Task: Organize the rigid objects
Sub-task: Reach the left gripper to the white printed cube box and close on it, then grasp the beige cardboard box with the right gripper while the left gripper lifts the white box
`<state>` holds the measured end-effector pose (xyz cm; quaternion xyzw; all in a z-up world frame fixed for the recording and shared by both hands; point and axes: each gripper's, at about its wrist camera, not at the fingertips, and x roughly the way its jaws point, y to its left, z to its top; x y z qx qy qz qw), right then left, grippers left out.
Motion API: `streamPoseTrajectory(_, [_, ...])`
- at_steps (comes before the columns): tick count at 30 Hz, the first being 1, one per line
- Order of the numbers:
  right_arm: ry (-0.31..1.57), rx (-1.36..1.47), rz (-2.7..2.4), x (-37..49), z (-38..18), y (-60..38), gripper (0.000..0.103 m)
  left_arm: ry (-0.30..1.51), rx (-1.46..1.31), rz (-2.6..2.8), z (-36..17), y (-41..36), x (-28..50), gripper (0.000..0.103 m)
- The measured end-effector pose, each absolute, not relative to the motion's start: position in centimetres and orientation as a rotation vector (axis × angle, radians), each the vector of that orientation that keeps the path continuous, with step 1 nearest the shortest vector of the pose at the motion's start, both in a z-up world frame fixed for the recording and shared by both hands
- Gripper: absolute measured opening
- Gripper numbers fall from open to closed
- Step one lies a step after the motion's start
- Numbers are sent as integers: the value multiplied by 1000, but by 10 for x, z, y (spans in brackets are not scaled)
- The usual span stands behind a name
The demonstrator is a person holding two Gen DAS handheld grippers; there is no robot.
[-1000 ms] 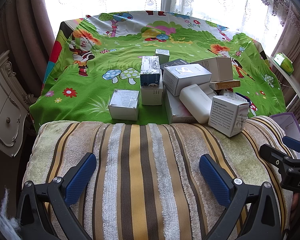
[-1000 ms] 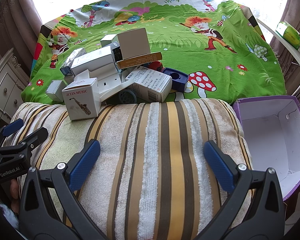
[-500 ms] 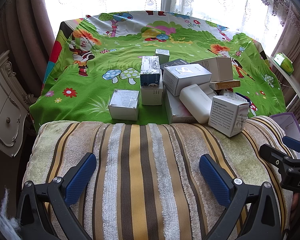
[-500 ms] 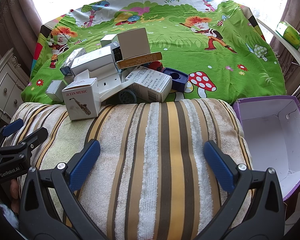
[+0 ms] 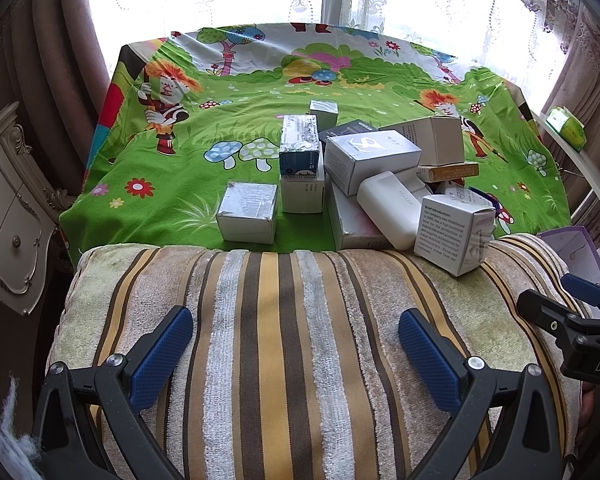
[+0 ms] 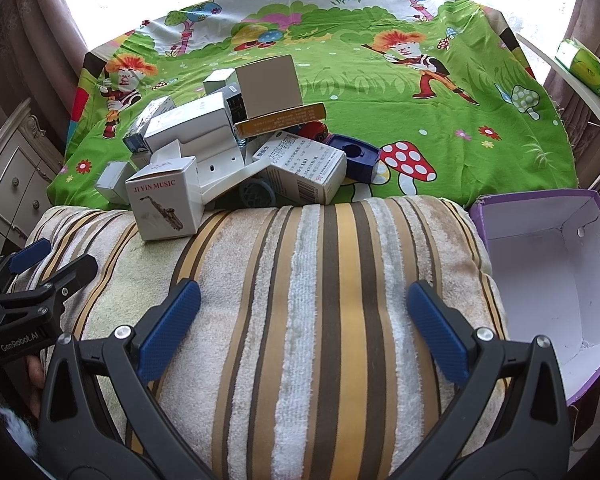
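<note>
No change is recorded against the pictures taken a second and half a second ago: both views are identical, no box is displaced, and neither pair of tongs is advanced. It is judged that the sorting is not yet begun and that the hands are paused before a first reach.

The desk [image 6: 480,92], covered by a green cartoon cloth, is noted as the largest item; a striped towel [image 6: 320,300] is laid over its near edge. At the near right, beside the towel, a purple box [image 6: 548,280] with a white lining is found open; nothing is seen inside it. It is taken to be the likely receptacle, though this is only inferred.

The pile of boxes [image 6: 228,148] is heaped left of centre, just beyond the towel's far edge. The saxophone box [image 6: 166,204] stands nearest, partly on the towel. A small grey box [image 5: 247,216] sits apart at the pile's left.

The left tongs [image 5: 296,350] are held spread wide over the towel, with nothing between them. The right tongs [image 6: 304,328] are likewise spread and unloaded.
</note>
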<state>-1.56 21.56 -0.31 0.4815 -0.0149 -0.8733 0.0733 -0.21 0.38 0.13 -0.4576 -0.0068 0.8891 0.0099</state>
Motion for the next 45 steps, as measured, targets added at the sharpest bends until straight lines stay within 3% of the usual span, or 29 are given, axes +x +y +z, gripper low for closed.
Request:
streamPoseTrajectory(17, [-97, 1425, -2574, -18, 3, 225, 103, -35, -1249, 2423, 23, 47, -46, 97])
streamPoseTrajectory(24, [-120, 1432, -2543, -22, 9, 234, 97, -21, -1257, 2295, 17, 63, -68, 77])
streamPoseTrajectory(28, [-126, 1425, -2528, -28, 13, 241, 91, -19, -1266, 2253, 13, 67, -76, 60])
streamPoseTrajectory(34, [-121, 1392, -2551, -46, 24, 252, 91, -38, -1285, 2215, 7, 68, -77, 48])
streamPoseTrajectory(45, [-26, 1267, -2556, -104, 41, 228, 91, -224, -1200, 2237, 12, 46, -70, 47])
